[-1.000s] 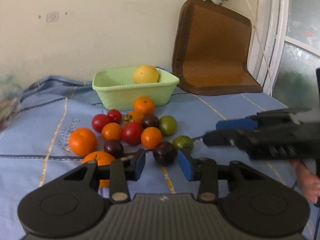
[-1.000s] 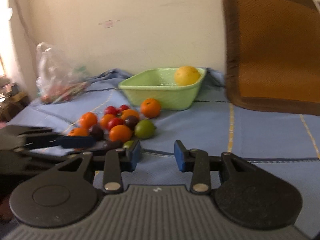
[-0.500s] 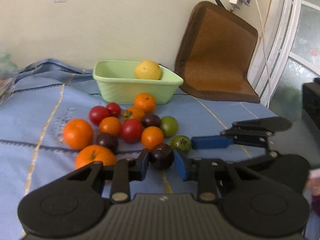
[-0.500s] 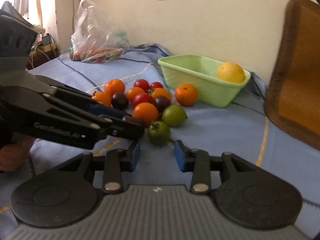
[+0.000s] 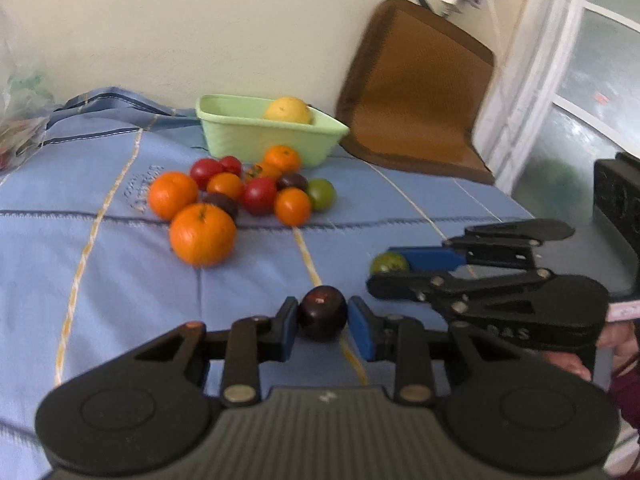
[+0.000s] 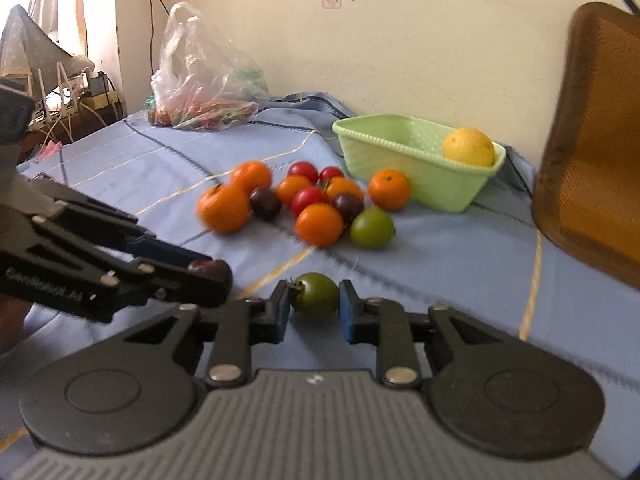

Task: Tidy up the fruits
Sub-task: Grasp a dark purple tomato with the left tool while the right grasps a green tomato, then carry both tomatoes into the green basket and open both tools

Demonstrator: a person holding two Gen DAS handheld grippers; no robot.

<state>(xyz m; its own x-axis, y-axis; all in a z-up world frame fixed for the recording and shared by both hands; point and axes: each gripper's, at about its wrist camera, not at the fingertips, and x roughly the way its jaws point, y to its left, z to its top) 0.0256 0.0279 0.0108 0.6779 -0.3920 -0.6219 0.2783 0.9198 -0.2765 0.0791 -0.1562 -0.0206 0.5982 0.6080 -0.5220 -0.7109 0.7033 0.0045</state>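
Held items, near edge of the blue cloth [image 5: 100,280]: your left gripper [image 5: 323,322] clamps a dark purple tomato [image 5: 323,313], your right gripper [image 6: 314,307], jaws just closed, a green tomato [image 6: 315,295]; lift both gently, squeeze lightly, carry toward the far green basket [image 6: 404,160].

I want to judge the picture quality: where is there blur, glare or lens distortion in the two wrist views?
Left wrist view: fisheye bends the window frame; the brown mat is smeared, while the dark tomato is fairly sharp. Right wrist view: the bright window washes out its corner; the big orange is smeared, the green tomato clearer.
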